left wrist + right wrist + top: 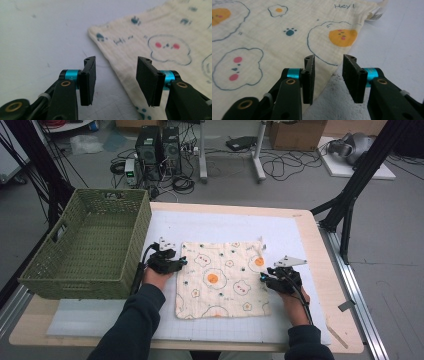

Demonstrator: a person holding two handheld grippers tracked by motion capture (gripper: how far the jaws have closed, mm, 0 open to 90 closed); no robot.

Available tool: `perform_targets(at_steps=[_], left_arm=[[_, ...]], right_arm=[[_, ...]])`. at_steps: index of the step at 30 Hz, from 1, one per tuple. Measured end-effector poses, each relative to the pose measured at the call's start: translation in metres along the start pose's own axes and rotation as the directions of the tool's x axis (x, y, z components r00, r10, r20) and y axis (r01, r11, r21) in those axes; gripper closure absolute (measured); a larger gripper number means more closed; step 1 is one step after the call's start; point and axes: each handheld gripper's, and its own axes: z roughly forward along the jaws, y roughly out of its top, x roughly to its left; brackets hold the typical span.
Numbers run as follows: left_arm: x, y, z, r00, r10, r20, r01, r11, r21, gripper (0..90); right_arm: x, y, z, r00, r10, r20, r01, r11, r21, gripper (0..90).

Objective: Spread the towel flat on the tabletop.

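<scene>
On the bench [310, 240], item by item:
Cloth: a cream cloth [222, 277] printed with fried eggs and paw marks, lying flat on the white mat [100, 320], between my two hands.
My left gripper [176, 262]: at the cloth's left edge, near its far corner; jaws parted to a middling gap, nothing pinched. In the left gripper view [116, 80] the hem runs between them, pads clear of it.
My right gripper [265, 277]: at the cloth's right edge; jaws narrower, a gap remaining, holding nothing. In the right gripper view [328, 80] the hem lies under the gap.
Basket: green woven basket [90, 245], left of the cloth, just beside my left hand.
</scene>
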Motion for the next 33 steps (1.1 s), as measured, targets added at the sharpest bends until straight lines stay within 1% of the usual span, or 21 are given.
perform_targets(at_steps=[2,3,4,5,6,9,11,13,14,16,17,19,20,21,22,24,27,29,30,32,33], left_arm=[[-0.002,0.002,0.002,0.9998,0.018,-0.006,-0.018,0.9998,0.002,54.3],[-0.003,0.003,0.002,0.9996,0.029,0.003,-0.029,0.9996,0.001,60.5],[-0.006,0.003,0.002,0.9981,0.059,0.018,-0.059,0.9983,-0.001,69.8],[-0.010,0.003,0.003,0.9953,0.096,0.014,-0.096,0.9954,-0.001,82.2],[-0.013,0.004,0.003,0.9937,0.112,-0.008,-0.112,0.9937,0.004,85.5],[-0.009,0.008,0.006,0.9938,0.083,-0.075,-0.082,0.9965,0.015,86.9],[-0.001,0.008,0.007,0.9948,0.048,-0.090,-0.048,0.9988,0.006,87.0],[0.004,0.007,0.007,0.9969,0.031,-0.073,-0.031,0.9995,-0.003,86.8],[0.004,0.007,0.006,0.9969,0.038,-0.069,-0.038,0.9993,0.001,86.6],[0.006,0.007,0.006,0.9982,0.013,-0.059,-0.014,0.9999,-0.009,83.5],[0.007,0.007,0.006,0.9986,-0.008,-0.053,0.007,0.9999,-0.013,77.9],[0.010,0.007,0.005,0.9980,-0.053,-0.034,0.052,0.9983,-0.026,64.8],[0.010,0.007,0.004,0.9984,-0.055,-0.015,0.055,0.9980,-0.030,63.0],[0.010,0.007,0.003,0.9982,-0.060,-0.002,0.060,0.9975,-0.038,60.7],[0.009,0.008,0.002,0.9978,-0.067,0.004,0.067,0.9969,-0.041,57.4],[0.008,0.009,0.001,0.9971,-0.076,0.008,0.077,0.9959,-0.048,54.1],[0.008,0.008,0.001,0.9971,-0.075,0.011,0.075,0.9962,-0.045,53.9],[0.008,0.008,0.001,0.9974,-0.070,0.016,0.071,0.9968,-0.036,54.2],[0.008,0.008,0.002,0.9969,-0.075,0.024,0.076,0.9966,-0.031,54.5],[0.008,0.007,0.002,0.9964,-0.081,0.027,0.081,0.9965,-0.022,56.7],[0.008,0.007,0.002,0.9962,-0.083,0.026,0.084,0.9963,-0.018,57.5]], right_arm=[[-0.001,0.000,0.002,0.9999,0.009,0.005,-0.009,1.000,0.008,65.1],[-0.002,0.000,0.004,0.9997,0.026,-0.004,-0.026,1.000,0.008,65.9],[-0.003,-0.001,0.005,0.9995,0.032,-0.009,-0.032,0.999,0.015,67.8],[-0.003,-0.001,0.007,0.9991,0.038,-0.018,-0.037,0.999,0.018,70.8],[-0.004,-0.002,0.007,0.9983,0.050,-0.031,-0.050,0.999,0.015,74.9],[-0.001,-0.001,0.007,0.9976,0.042,-0.055,-0.041,0.999,0.023,86.0],[0.003,0.001,0.006,0.9985,0.029,-0.047,-0.028,0.999,0.037,87.1],[0.006,0.001,0.004,0.9981,0.031,-0.053,-0.028,0.998,0.052,87.2],[0.008,0.002,0.003,0.9982,0.029,-0.052,-0.026,0.998,0.062,87.1],[0.008,0.003,0.002,0.9991,0.014,-0.041,-0.012,0.998,0.067,85.0],[0.008,0.004,0.001,0.9991,0.024,-0.034,-0.022,0.998,0.061,80.4],[0.000,0.006,0.000,0.9983,0.056,-0.015,-0.056,0.998,0.012,67.3],[-0.005,0.008,-0.001,0.9973,0.073,-0.003,-0.073,0.997,-0.012,62.5],[-0.009,0.011,-0.001,0.9976,0.064,0.028,-0.063,0.998,-0.025,57.8],[-0.013,0.014,0.001,0.9971,0.053,0.054,-0.052,0.998,-0.026,56.9],[-0.018,0.022,0.010,0.9965,0.057,0.061,-0.055,0.998,-0.040,53.6],[-0.022,0.036,0.031,0.9965,0.075,0.036,-0.073,0.996,-0.055,53.3],[-0.021,0.043,0.043,0.9956,0.088,0.031,-0.087,0.996,-0.033,56.3],[-0.020,0.045,0.050,0.9960,0.083,0.034,-0.082,0.996,-0.024,59.0],[-0.020,0.047,0.062,0.9964,0.065,0.055,-0.066,0.997,0.025,66.3],[-0.022,0.047,0.064,0.9954,0.084,0.046,-0.085,0.996,0.009,73.3]])
